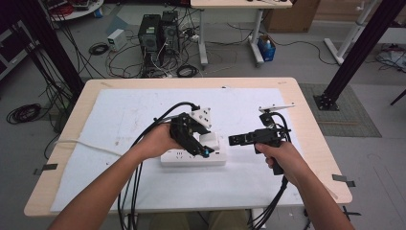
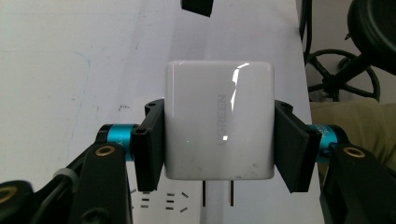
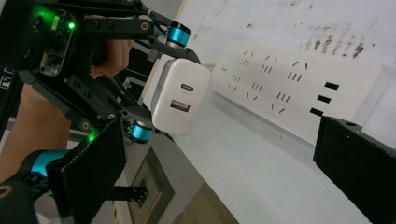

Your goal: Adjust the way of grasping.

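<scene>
Left hand-held gripper (image 1: 203,149) clamps charger (image 2: 218,126), prongs facing power strip (image 1: 191,157).

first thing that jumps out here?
The white charger clamped between the left gripper jaws, its two prongs pointing down just above the white power strip at mid-table. To its right, the right gripper hovers open and empty, aimed at the strip. Past the table's far edge, PC towers sit in a tangle of cables on the floor.
</scene>
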{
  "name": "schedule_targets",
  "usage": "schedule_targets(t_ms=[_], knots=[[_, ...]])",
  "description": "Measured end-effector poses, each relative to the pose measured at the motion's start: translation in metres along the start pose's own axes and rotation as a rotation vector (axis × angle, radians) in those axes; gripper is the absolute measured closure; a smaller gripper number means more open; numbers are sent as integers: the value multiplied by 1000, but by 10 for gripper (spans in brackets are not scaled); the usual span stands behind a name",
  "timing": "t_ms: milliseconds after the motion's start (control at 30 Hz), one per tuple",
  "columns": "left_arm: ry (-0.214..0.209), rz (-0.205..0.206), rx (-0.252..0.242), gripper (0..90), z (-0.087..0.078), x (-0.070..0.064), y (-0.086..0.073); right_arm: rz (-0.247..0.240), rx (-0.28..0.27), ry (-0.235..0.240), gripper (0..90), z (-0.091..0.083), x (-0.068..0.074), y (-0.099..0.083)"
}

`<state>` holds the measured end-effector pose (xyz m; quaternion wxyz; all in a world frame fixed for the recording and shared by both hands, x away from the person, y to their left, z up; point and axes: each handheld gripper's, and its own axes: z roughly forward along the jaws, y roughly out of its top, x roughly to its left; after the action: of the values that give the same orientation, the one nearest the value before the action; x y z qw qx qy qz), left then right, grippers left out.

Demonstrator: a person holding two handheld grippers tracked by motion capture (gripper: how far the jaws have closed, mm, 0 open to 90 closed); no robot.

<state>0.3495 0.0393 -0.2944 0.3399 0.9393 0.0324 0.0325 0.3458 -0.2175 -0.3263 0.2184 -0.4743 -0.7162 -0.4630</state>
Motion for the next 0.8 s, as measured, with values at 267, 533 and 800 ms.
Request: schedule_targets(t_ms=[267, 533, 800], knots=[[1, 26, -21, 425, 5, -2, 6, 48, 15, 48, 38, 12, 0, 3], [4, 42, -10, 425, 10, -4, 11, 71, 37, 68, 51, 27, 1, 7], [8, 49, -19, 425, 12, -4, 14, 102, 19, 84, 238, 33, 0, 8]])
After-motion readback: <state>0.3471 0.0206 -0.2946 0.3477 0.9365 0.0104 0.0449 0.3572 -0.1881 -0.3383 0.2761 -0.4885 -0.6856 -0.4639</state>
